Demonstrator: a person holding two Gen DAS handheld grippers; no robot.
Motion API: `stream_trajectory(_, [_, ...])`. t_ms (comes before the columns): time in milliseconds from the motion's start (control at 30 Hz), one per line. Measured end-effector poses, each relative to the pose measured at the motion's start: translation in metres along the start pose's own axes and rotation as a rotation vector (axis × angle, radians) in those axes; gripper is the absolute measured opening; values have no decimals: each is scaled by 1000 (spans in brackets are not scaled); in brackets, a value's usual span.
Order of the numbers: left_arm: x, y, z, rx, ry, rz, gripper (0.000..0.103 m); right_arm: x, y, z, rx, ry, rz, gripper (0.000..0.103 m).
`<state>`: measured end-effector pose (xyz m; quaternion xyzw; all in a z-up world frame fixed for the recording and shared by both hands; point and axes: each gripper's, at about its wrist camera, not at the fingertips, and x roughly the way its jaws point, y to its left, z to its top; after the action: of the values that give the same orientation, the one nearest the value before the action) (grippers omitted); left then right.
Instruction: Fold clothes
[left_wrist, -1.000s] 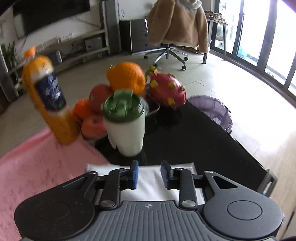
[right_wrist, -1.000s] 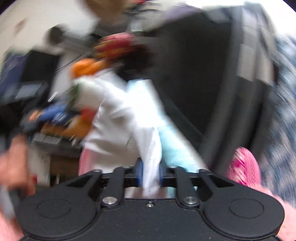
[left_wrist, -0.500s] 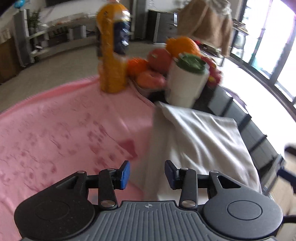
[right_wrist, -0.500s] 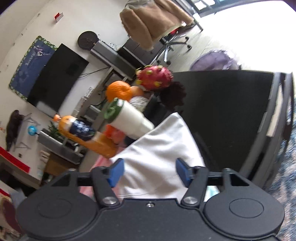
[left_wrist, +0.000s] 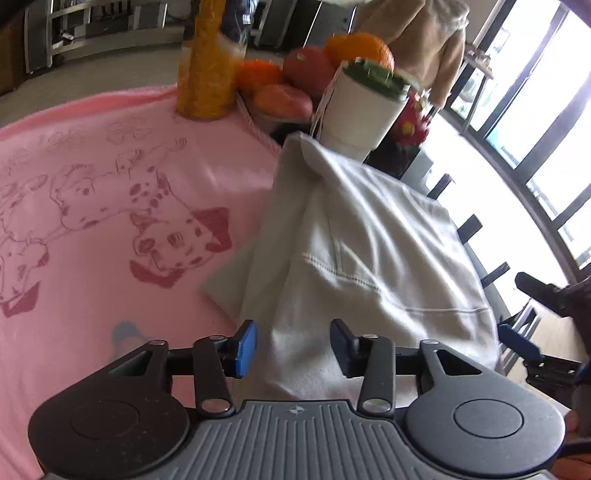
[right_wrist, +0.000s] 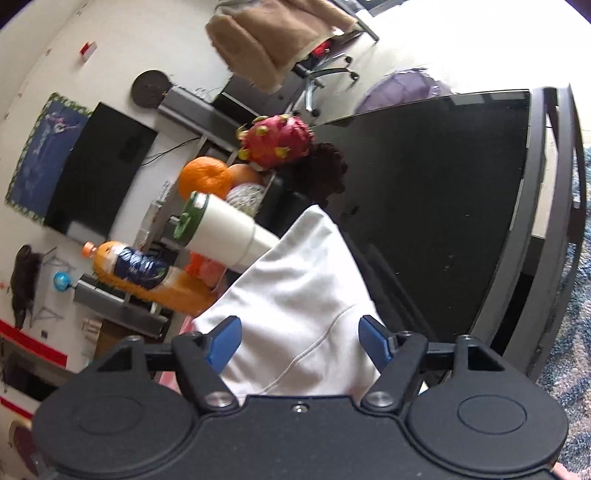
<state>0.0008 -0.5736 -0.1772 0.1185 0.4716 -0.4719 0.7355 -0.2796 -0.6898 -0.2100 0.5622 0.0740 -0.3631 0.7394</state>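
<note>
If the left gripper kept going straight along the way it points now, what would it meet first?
Most likely the white garment: the open left gripper points right at its near edge. Beyond it stands the white cup with the green lid, though depth is hard to judge in this fisheye view.

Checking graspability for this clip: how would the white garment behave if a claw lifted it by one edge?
The white garment would probably droop limply; it already lies in soft creases. It looks light, thin cloth. Its far corner touches the green-lidded tumbler, which might get nudged.
</note>
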Motion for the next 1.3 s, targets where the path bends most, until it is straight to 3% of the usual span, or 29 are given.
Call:
stream_trajectory(33, [1,-1,0,0,0,0,12,1,-1,0,10,-3,-4,70])
stream_trajectory(67, [1,-3,-1,2,-3,3,2,1,-2,1,14,-11,-12,70])
stream_trajectory(200, [-26,-21,-10,111,-145,49,0,1,-3,1,15,-26,-32,70])
stream_trajectory(267, [-39,-22,-12,118,-204,70,0,1,-3,1,12,-29,-38,70])
stream_trajectory(367, [-36,0,-11,27,-192,102,0,1,-3,1,9,-33,-47,70])
stream_trajectory(500, [-5,35,-12,-108,-36,143,2,6,4,2,-38,-38,-75,70])
stream_trajectory(533, [0,42,-11,-133,-9,150,8,8,6,2,-50,-38,-81,70])
stream_trajectory(633, [-11,39,1,-113,-58,152,32,16,13,13,-75,-58,-90,70])
stream_trajectory(800, [-24,26,24,-62,-136,149,37,40,22,39,-99,-80,-92,70])
stream_trajectory(867, [-21,7,38,-8,-161,153,41,54,24,52,-109,-85,-85,57])
stream_trajectory(967, [2,-5,57,33,-140,173,51,79,21,68,-148,-72,-77,46])
stream_trajectory(1167, [49,-11,89,45,-94,189,61,121,9,81,-166,22,-24,46])
stream_trajectory(1233, [58,-19,92,98,-116,201,55,126,15,80,-215,12,-13,43])
stream_trajectory(1267, [62,-24,93,132,-128,207,45,128,18,79,-240,5,-8,25])
stream_trajectory(1300, [67,-29,94,166,-137,213,7,130,22,78,-266,-3,-3,11])
